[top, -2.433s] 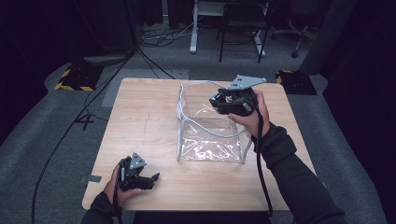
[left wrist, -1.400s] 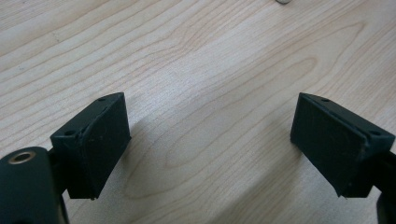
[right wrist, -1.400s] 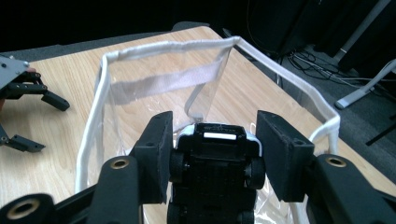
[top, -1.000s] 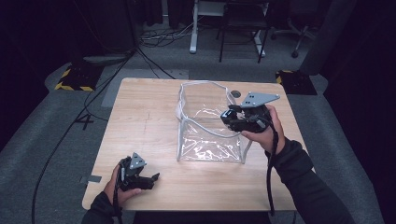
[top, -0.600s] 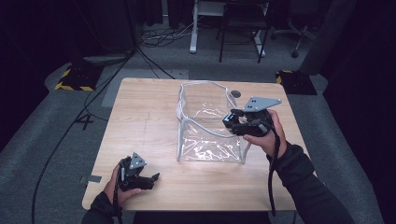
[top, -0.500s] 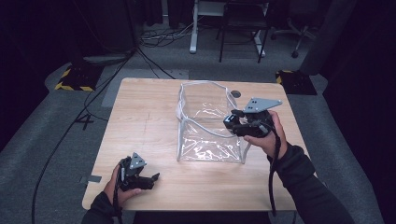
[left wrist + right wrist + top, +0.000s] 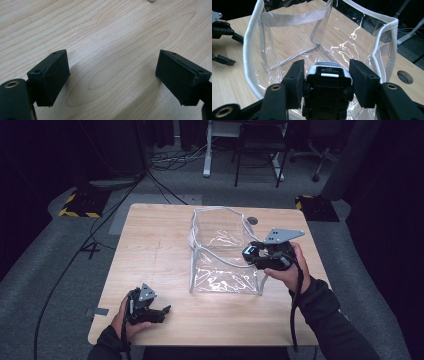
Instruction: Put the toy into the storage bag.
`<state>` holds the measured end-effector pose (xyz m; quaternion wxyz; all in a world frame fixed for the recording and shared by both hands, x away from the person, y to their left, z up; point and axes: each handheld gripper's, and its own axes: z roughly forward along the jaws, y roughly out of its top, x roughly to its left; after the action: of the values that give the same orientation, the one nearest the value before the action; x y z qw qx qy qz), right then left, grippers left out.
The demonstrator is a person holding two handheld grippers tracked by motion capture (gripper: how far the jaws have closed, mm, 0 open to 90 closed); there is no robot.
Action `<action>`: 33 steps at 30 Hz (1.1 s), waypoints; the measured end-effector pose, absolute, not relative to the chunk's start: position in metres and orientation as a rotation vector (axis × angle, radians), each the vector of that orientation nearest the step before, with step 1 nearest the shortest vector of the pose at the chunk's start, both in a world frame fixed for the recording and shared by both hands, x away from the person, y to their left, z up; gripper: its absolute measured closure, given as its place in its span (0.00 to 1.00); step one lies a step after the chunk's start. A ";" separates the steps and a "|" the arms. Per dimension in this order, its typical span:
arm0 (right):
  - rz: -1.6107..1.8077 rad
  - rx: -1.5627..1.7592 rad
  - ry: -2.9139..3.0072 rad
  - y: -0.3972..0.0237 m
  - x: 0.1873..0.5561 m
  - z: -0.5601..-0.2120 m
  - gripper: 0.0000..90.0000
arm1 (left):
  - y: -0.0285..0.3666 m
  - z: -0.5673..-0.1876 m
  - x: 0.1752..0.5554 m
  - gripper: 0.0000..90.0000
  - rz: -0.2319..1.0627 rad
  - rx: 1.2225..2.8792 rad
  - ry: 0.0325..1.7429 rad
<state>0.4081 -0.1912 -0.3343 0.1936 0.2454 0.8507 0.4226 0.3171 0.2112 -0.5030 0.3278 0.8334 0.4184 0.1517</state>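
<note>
Holding a toy car (image 7: 328,82) clamped in the right gripper (image 7: 327,75) over the clear bag (image 7: 220,252); left gripper (image 7: 150,309) idle at 7 o'clock, jaws apart, empty. Next: lower, release inside.

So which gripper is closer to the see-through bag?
The right gripper. It holds a small toy car over the clear bag at its right edge. The left gripper sits apart near the table's front-left corner.

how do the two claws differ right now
The right claw is clamped on a small black toy car; the left claw has nothing between its pads, only bare table. The right one is held up at the rim of the clear bag; the left one sits low at the table's near edge. Both are black, each held in one hand.
</note>
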 end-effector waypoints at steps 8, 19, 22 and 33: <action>1.191 0.703 2.390 -0.194 0.407 -0.336 0.54 | 0.211 -0.503 0.317 0.14 0.397 2.182 1.095; 1.185 0.702 2.398 -0.192 0.410 -0.338 0.53 | 0.211 -0.503 0.317 0.14 0.397 2.182 1.095; 1.182 0.711 2.398 -0.192 0.409 -0.338 0.53 | 0.211 -0.503 0.317 0.14 0.398 2.182 1.095; 1.176 0.717 2.407 -0.192 0.410 -0.338 0.53 | 0.211 -0.503 0.317 0.14 0.397 2.182 1.095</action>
<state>0.4097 -0.1923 -0.3380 0.1833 0.2543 0.8532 0.4169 0.3171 0.2112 -0.5030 0.3279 0.8333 0.4183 0.1516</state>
